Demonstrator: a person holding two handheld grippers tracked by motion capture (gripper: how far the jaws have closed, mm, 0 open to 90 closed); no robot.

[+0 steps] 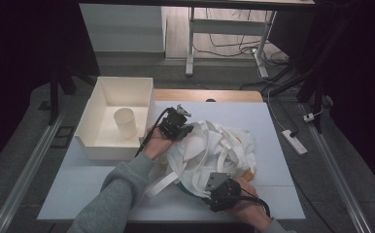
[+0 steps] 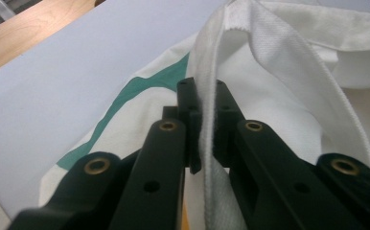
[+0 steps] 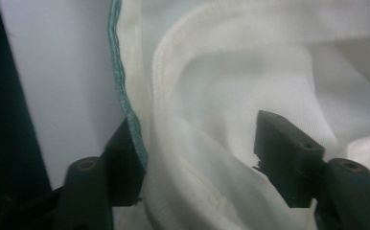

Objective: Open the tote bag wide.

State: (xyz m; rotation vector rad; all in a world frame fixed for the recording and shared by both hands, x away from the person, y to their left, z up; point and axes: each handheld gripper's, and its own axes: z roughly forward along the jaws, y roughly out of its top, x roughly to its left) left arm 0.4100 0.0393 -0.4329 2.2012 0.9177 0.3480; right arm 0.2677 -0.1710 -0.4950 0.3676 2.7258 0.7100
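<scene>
Where the high view's lower centre shows the right gripper (image 1: 213, 188), its jaws stand apart around a fold of one crumpled white cloth bag with green trim (image 1: 214, 145), mid-frame on the white desk (image 1: 78, 179). Beyond, the left gripper (image 1: 188, 130), wrist bent, is clamped on one white webbing strap (image 2: 207, 96). Upper left, one white box (image 1: 91, 111) holds one cream cup (image 1: 125, 122).

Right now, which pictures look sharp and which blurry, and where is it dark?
High view: lit table, surroundings nearly black, slightly soft. Left gripper view: white strap crisp at the pinch, black jaw bases blurred. Right gripper view: white cloth bag hazy, green edging soft.
</scene>
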